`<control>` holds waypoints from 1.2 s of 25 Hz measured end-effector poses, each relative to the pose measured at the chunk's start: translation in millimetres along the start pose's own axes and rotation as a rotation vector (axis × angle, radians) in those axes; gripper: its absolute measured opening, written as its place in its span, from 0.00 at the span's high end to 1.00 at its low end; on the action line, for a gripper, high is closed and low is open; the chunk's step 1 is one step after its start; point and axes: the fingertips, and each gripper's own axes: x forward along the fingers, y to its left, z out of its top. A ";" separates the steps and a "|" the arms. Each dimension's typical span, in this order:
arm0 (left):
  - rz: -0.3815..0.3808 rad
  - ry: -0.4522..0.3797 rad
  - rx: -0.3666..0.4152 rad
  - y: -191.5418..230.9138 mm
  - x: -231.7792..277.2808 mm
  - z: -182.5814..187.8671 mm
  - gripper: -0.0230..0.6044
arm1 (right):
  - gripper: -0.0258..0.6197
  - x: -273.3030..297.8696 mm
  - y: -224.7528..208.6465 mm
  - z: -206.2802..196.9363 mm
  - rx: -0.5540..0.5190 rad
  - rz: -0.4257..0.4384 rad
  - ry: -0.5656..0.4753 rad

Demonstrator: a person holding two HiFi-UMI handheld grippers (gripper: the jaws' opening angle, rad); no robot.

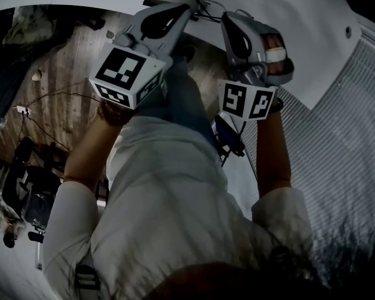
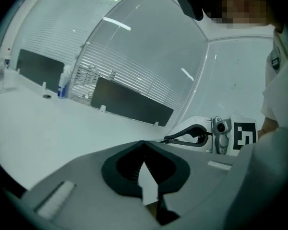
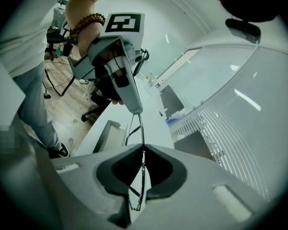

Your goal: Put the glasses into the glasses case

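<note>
Glasses (image 3: 140,128), a thin wire frame, hang in the air between the two tools, clear of the white table (image 2: 48,128). The right tongs (image 3: 143,150) are almost closed and pinch one part of the frame. The left tongs (image 2: 144,143), jaws together, seem to nip its far end. No case shows for certain; a grey open tray-like thing (image 3: 107,134) on the table may be it. To do this well, move both hands as one so the wire is neither bent nor stretched. Keep the frame level, and bring it over the case before either grip loosens.
</note>
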 end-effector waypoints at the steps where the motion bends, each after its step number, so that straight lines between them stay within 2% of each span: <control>1: 0.022 -0.006 -0.008 11.4 -10.0 1.4 0.96 | 0.93 6.3 0.6 11.8 -0.008 0.008 -0.016; 5: 0.093 -0.023 -0.034 49.3 -46.1 1.2 0.96 | 0.93 24.4 5.5 50.7 -0.035 0.028 -0.053; 9: 0.124 -0.036 -0.051 57.8 -56.4 -0.2 0.96 | 0.93 27.3 8.4 62.5 -0.032 0.040 -0.062; 15: 0.118 -0.016 -0.061 61.1 -42.3 -11.2 0.96 | 0.93 40.4 16.6 54.2 0.008 0.056 -0.047; 22: 0.136 0.014 -0.094 94.3 -24.6 -38.1 0.96 | 0.93 76.9 45.6 41.4 0.067 0.096 -0.021; 30: 0.150 0.054 -0.107 111.1 -2.7 -58.3 0.96 | 0.93 99.9 64.1 20.8 0.061 0.111 0.012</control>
